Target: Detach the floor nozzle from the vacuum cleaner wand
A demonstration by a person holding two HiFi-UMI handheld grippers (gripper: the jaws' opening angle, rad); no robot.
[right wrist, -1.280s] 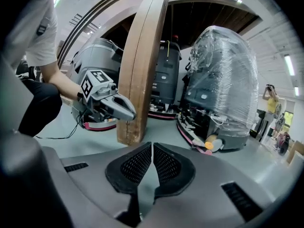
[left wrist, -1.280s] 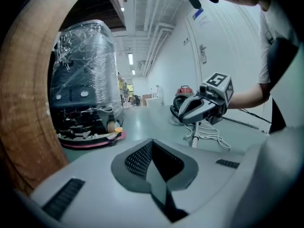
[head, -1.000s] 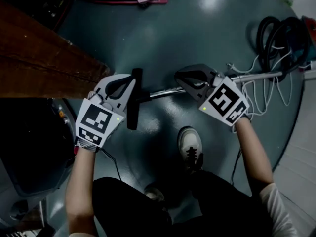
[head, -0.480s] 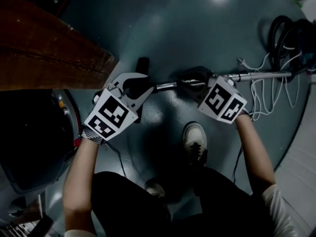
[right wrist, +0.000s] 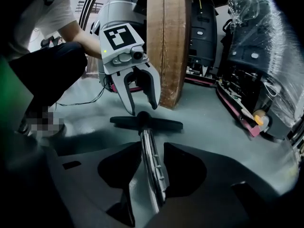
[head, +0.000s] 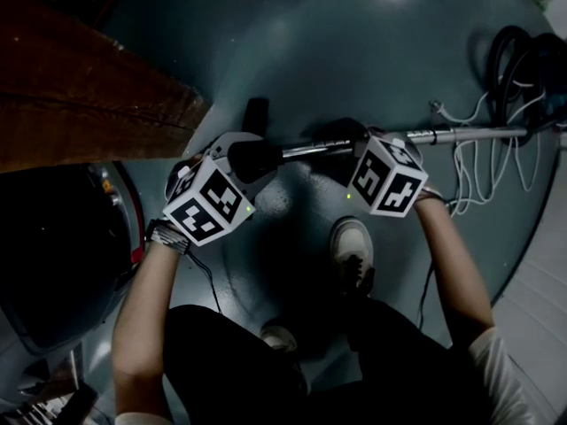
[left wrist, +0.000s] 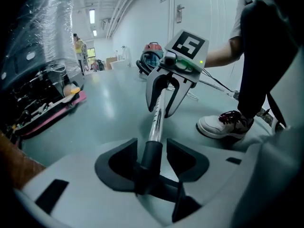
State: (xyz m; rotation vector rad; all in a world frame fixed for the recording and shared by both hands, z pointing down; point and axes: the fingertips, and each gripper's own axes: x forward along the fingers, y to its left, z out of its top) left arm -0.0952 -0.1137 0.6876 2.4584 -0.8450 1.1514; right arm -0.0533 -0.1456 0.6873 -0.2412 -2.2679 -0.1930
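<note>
A glossy grey-green floor (head: 354, 69) spread under everything, with a wooden panel (head: 80, 104) at the left and a coiled black hose (head: 518, 60) at the far right. The vacuum wand (head: 312, 150), a chrome tube with small studs along one side, lay flat across the floor. At its left end the floor nozzle (right wrist: 161, 123) was still attached. It was a slim black bar set crosswise like a T, joined by a round black collar (left wrist: 151, 158). The left gripper (head: 252, 158) straddled that collar, its fingers having just spread clear of it on both sides. The right gripper (head: 344, 153) straddled the chrome tube, its fingers likewise just parted and not pressing it. A white shoe (head: 352, 246) stood near.
</note>
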